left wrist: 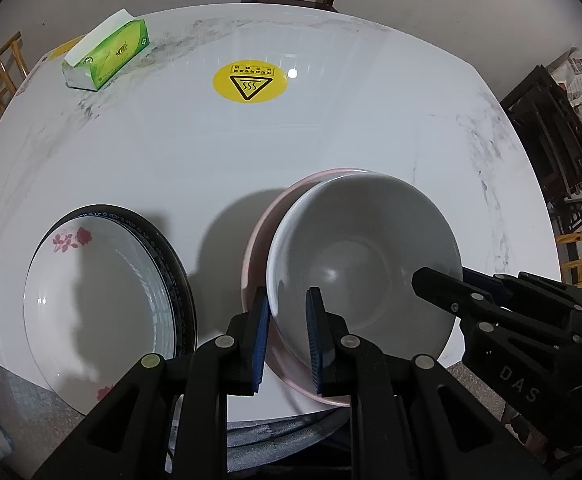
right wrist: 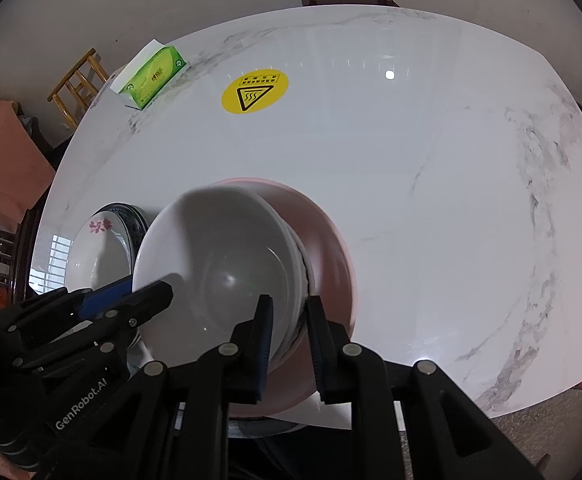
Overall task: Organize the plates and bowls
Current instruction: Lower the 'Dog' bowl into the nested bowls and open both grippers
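A white bowl is sitting nested inside a pink bowl, both mouth-up on the near part of the marble table. The white bowl is lying tilted, its opening leaning towards the near edge, and nothing is lying inside it. The pink bowl is showing only as a rim and outer wall around it.

The left gripper is reaching steeply down over the near-left rim of the white bowl, jaws standing narrowly apart with that rim passing between the blue pads; whether the pads are pressing it is not clear. The right gripper is standing likewise at the near-right side, jaws almost together, the white bowl's rim and the pink bowl's wall lying between its fingers; firm contact cannot be confirmed.

To the left, a white plate with red flowers is resting flat on a dark-rimmed plate, stacked and empty, just beside the bowls.

Count: two bowls, two plates. Further back, one green tissue box and one yellow warning sticker are lying on the table.
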Available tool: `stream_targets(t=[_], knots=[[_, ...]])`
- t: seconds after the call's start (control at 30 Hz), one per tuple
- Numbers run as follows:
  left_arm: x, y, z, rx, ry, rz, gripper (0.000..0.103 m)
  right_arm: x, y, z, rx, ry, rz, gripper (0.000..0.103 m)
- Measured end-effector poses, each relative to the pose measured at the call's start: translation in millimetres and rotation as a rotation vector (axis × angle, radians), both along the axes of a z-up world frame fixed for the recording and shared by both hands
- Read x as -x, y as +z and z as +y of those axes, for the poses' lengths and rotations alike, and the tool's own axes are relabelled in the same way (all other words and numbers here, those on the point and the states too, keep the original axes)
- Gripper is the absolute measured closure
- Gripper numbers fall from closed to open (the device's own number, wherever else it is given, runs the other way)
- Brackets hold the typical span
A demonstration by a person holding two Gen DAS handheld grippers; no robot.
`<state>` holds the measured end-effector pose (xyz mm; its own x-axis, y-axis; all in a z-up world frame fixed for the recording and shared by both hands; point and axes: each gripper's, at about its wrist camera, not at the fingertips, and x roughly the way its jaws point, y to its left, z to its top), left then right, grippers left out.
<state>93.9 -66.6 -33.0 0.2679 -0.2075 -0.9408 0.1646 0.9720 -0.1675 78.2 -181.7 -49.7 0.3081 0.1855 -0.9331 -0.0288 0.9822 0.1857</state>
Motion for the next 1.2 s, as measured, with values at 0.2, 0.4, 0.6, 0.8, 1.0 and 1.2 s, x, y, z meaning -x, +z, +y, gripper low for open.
stream_targets(t=[0.2,0.4,0.6,0.8,1.0,1.2], knots=[[2.6,1.4,-1.0,-0.014,-0.012,-0.029,0.080,1.8,0.3,-0.9,-0.004,0.003,-0.005,0.080],[5.0,4.6,-2.5,-0.014,-0.034,-0.061,0.070,2.4,0.2,1.5,-0.008,0.012,-0.008,0.073],[9.5,12.1,-1.6,-0.044,-0.038,-0.126,0.058,5.6,2.6,3.1,0.000,0.013,-0.023,0.072],[13.5,18.8,4.8,-0.065,-0.019,-0.190,0.051,11.0,9.1,1.4,0.007,0.007,-0.067,0.065],[18.6,22.9,12.0,-0.076,0.001,-0.241,0.048,16.2,14.1,-2.7,0.024,-0.006,-0.108,0.065],[24.2,23.6,21.2,-0.088,0.035,-0.282,0.046,21.0,18.4,-7.3,0.024,-0.014,-0.140,0.064]])
